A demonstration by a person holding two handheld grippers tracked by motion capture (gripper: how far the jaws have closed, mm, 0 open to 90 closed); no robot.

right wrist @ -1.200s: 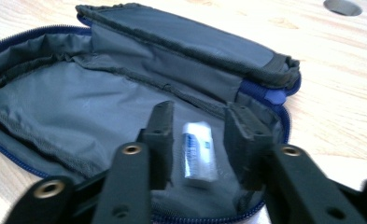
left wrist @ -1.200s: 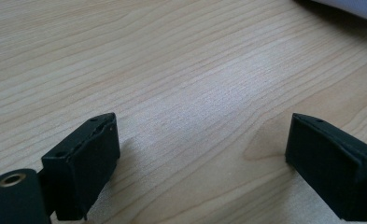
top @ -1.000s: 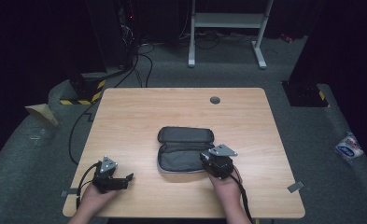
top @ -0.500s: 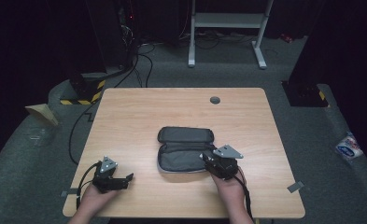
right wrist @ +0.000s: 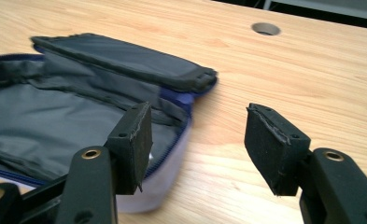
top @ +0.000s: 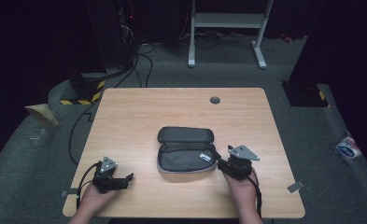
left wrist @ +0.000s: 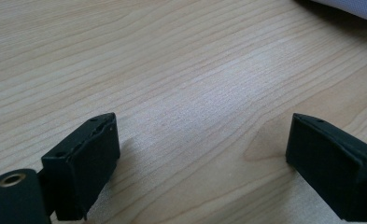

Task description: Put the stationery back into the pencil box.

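Note:
A dark grey zip pouch [top: 185,148] lies open in the middle of the wooden table [top: 139,116], lid flap folded back, a small white label [top: 205,157] inside near its right end. My right gripper [top: 220,163] sits just right of the pouch and points left at it. In the right gripper view the right gripper [right wrist: 197,140] is open; its jaws have just been opening, one over the pouch [right wrist: 55,116] rim, the other over bare wood, pressing on nothing. My left gripper [top: 126,179] rests at the front left, open, and in the left gripper view the left gripper [left wrist: 200,158] has only wood between its jaws.
A round cable hole [top: 215,100] sits near the table's far edge. A black cable [top: 74,135] hangs off the left side. Beyond the table stand a white metal frame [top: 228,28] and dark equipment on the grey floor.
My right gripper has drawn back to the right, off the pouch's end, and its jaws stand wider apart. The left gripper and the pouch have not moved.

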